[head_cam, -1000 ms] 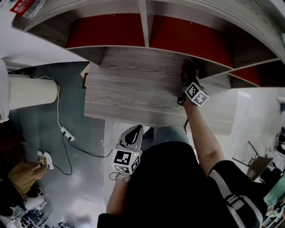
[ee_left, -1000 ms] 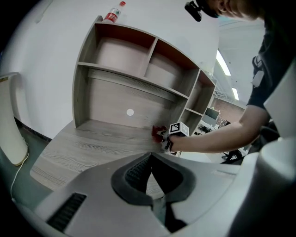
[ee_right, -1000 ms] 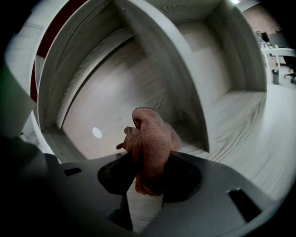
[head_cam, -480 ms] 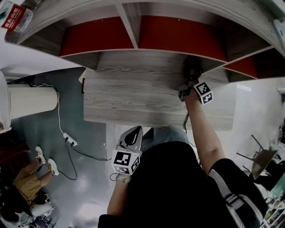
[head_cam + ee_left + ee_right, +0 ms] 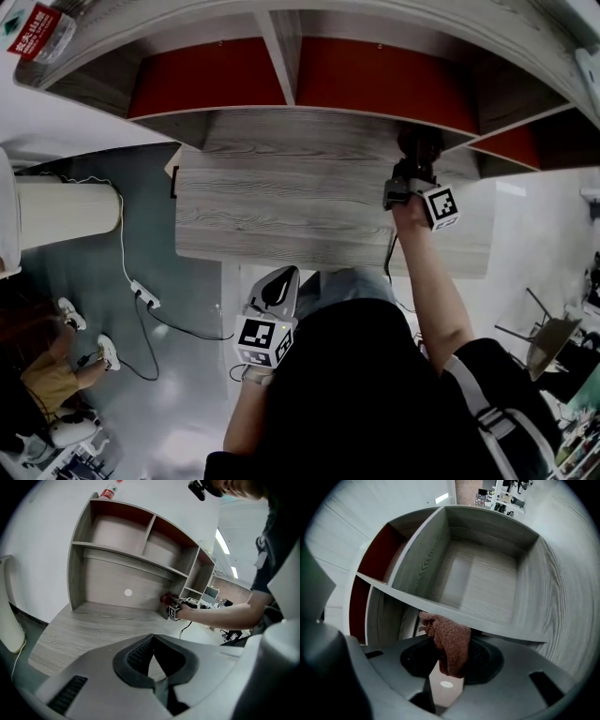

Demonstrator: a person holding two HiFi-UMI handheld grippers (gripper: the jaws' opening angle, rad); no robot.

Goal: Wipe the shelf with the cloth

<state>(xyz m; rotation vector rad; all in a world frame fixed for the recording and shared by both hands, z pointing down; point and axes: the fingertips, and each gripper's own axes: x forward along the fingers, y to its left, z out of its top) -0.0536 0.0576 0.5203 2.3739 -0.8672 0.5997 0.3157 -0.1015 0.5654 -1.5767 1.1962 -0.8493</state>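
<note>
Closest in, left gripper (image 5: pixel 281 277) hanging low, jaws pressed together with nothing in them; further out, right arm (image 5: pixel 427 281) stretched nearly straight over the grey wood-grain desk (image 5: pixel 272 211); right gripper (image 5: pixel 416 155) tilted up, jaws pinching the reddish-brown knitted cloth (image 5: pixel 450 648) mid-bunch; looks soft, light and floppy, so probably best gripped on a thick fold; bunched right against a board edge of the grey wood-grain shelf unit (image 5: pixel 487 588).

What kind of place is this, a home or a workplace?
Probably an office or workroom: a wooden desk carrying a shelf unit, ceiling strip lights and a screen behind, and a power strip on the grey floor.
</note>
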